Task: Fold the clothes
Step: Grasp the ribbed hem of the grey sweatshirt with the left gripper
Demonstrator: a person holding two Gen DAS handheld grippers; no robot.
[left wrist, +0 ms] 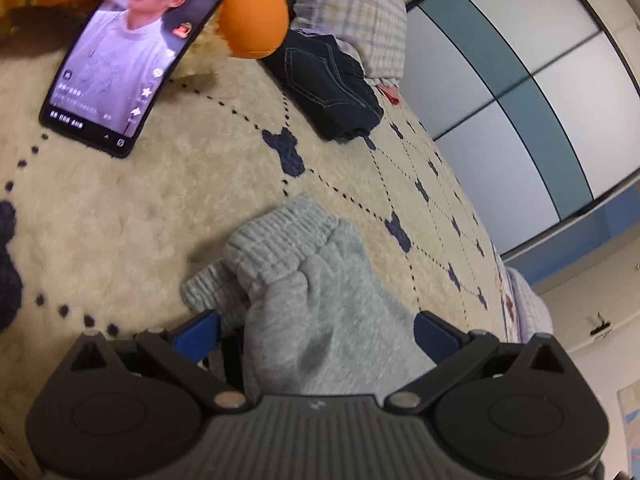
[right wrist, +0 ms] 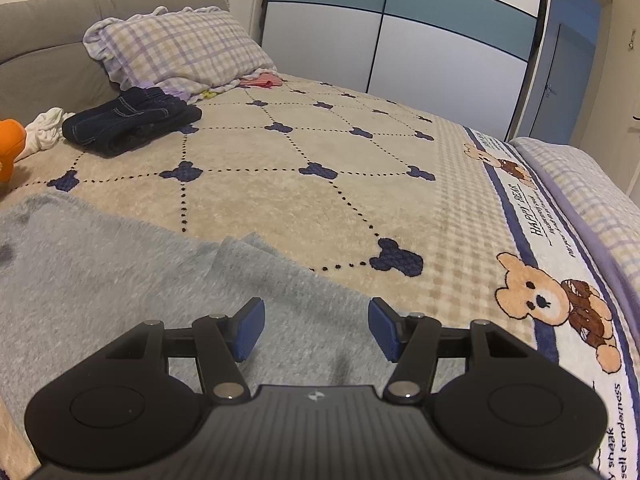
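Your left tongs [left wrist: 316, 336], spread wide and gripping nothing, straddle the grey sweatpants [left wrist: 316, 300], cuffed end running toward upper left; right tongs [right wrist: 316, 328] hover half-open, empty.

Grey sweatpants [left wrist: 320, 304] lie bunched, seemingly part-folded, on the bedspread [left wrist: 160, 208].

- Ahead of the right gripper [right wrist: 316, 328], the blanket [right wrist: 320, 184] lies bare up to the wardrobe [right wrist: 400, 52].
- Folded dark jeans [right wrist: 128, 122] and a plaid pillow [right wrist: 180, 52] block the far left near the headboard.
- Before the left gripper [left wrist: 316, 334], bunched grey sweatpants [left wrist: 312, 280] fill the gap.
- A phone [left wrist: 132, 48] leaning on an orange plush toy [left wrist: 252, 20] bars the upper left.
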